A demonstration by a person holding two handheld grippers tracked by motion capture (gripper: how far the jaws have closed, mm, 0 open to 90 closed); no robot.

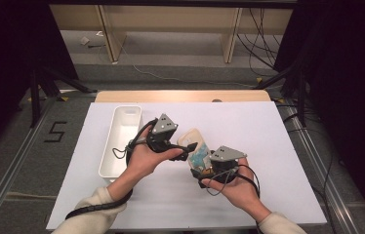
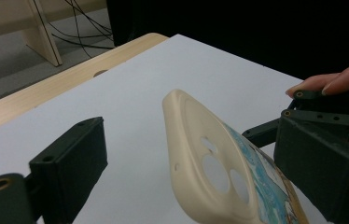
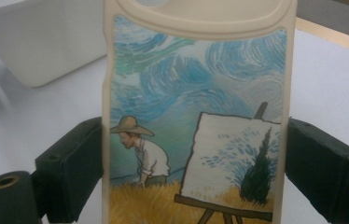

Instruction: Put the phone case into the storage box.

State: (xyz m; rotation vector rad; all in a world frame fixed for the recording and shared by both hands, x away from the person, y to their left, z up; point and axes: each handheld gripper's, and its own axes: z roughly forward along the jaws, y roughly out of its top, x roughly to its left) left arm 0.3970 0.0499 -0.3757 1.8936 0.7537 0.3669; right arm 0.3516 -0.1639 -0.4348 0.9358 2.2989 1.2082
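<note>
Nearby, white bin (image 1: 121, 141) beside phone case (image 1: 193, 146).

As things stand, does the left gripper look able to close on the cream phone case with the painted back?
Probably yes: the left gripper stands open with the cream phone case between its jaws, untouched; the right gripper holds the case's other end.

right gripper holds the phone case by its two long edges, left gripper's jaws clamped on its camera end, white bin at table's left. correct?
Not quite. The left gripper isn't clamped: the left gripper view shows its jaws apart, clear of the phone case. The right gripper does hold it by the long edges, and the white bin is at the left.
</note>
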